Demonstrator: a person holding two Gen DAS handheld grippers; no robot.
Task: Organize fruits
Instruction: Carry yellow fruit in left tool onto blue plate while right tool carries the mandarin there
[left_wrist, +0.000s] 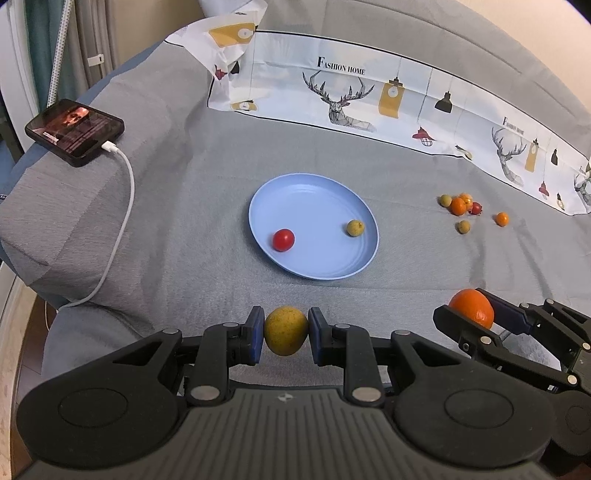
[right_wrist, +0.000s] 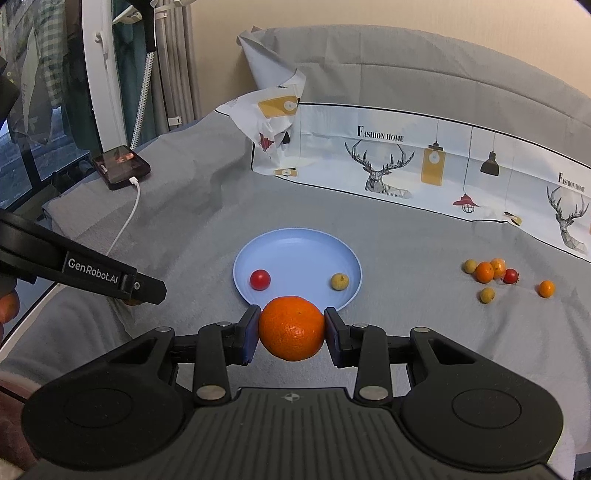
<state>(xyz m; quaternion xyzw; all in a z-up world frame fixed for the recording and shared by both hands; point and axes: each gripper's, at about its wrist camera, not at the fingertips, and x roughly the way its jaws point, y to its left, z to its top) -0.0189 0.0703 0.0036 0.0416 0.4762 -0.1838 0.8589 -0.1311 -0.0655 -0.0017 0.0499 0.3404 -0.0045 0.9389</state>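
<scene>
A grey blanket (left_wrist: 184, 192) covers a soft surface. A white printed cloth (left_wrist: 369, 96) with deer and lamps lies along its far side, from 11 to 2 o'clock. A dark phone (left_wrist: 74, 127) lies at 10 o'clock with a white cable (left_wrist: 127, 206) plugged in. The right wrist view alone shows a window frame (right_wrist: 92, 74), hanging clothes and a beige wall beyond.

The blue plate (left_wrist: 314, 269) sits at the middle, holding a red tomato (left_wrist: 283, 239) at its 8 o'clock and a small yellow-green fruit (left_wrist: 355, 228) at its 4 o'clock. A cluster of loose small fruits (left_wrist: 460, 205) lies at 2 o'clock, well apart from the plate.

The left gripper (left_wrist: 286, 336) clamps a speckled yellow-green fruit (left_wrist: 286, 332), an oval with its long axis running up the picture, near the plate's 6 o'clock edge. The right gripper (right_wrist: 291, 328) squeezes a round orange (right_wrist: 291, 328) between both pads, with no clear long axis, before the plate's near rim.

Only the left wrist view shows the yellow-green fruit held; the right wrist view shows that gripper's black side arm (right_wrist: 92, 275), its tips hidden.
</scene>
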